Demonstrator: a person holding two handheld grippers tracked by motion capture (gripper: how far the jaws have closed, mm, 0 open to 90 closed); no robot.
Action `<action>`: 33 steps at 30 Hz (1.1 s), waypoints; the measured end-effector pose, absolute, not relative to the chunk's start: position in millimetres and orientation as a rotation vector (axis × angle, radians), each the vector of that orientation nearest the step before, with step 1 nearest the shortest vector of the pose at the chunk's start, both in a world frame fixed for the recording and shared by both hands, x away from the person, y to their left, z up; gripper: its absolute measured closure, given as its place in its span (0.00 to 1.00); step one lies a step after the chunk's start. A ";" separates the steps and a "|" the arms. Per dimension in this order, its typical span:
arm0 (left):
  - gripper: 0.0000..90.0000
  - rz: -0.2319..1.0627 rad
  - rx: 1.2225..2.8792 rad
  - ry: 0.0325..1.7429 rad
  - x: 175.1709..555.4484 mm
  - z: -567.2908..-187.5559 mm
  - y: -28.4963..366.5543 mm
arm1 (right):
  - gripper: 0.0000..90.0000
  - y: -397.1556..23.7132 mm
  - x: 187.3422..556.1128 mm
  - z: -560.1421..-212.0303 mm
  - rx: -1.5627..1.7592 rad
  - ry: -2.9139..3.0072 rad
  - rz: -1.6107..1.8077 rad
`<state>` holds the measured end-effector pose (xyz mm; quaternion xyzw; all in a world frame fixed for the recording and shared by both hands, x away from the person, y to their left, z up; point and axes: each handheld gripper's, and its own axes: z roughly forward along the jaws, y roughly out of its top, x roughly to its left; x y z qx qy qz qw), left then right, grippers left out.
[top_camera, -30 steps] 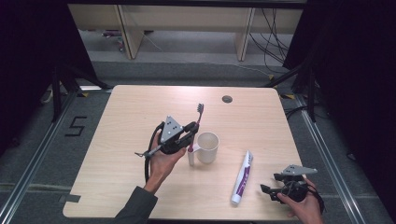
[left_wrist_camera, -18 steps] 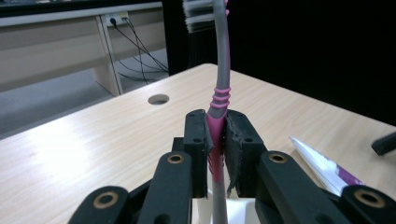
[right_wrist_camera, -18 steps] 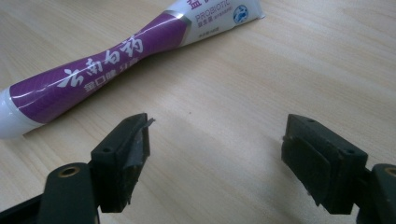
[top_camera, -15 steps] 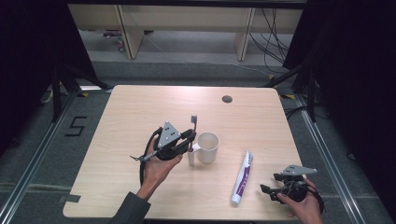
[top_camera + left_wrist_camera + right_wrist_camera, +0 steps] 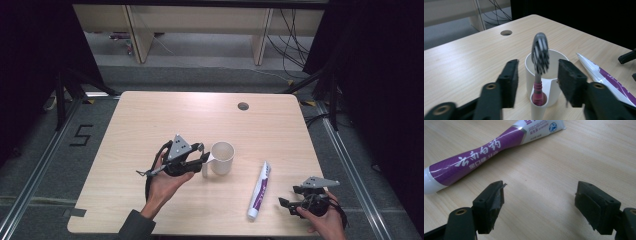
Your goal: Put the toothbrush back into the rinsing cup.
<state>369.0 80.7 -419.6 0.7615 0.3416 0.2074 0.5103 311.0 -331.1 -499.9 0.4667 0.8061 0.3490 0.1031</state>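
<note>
A toothbrush (image 5: pixel 539 67) stands upright in the side holder of a white cup (image 5: pixel 222 157) at the centre of the desk (image 5: pixel 150 120), between the parted left tongs (image 5: pixel 537 77). At 5 o'clock, the right tongs (image 5: pixel 290 204) rest spread wide beside a purple-and-white toothpaste tube (image 5: pixel 259 191).

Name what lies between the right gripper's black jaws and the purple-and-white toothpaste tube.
Only bare wooden table separates the right gripper from the toothpaste tube, in the right gripper view.
</note>
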 end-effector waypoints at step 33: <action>0.25 0.397 1.882 0.961 316.9 -447.3 140.4 | 0.38 -314.7 303.7 -474.9 1.253 2.373 1.164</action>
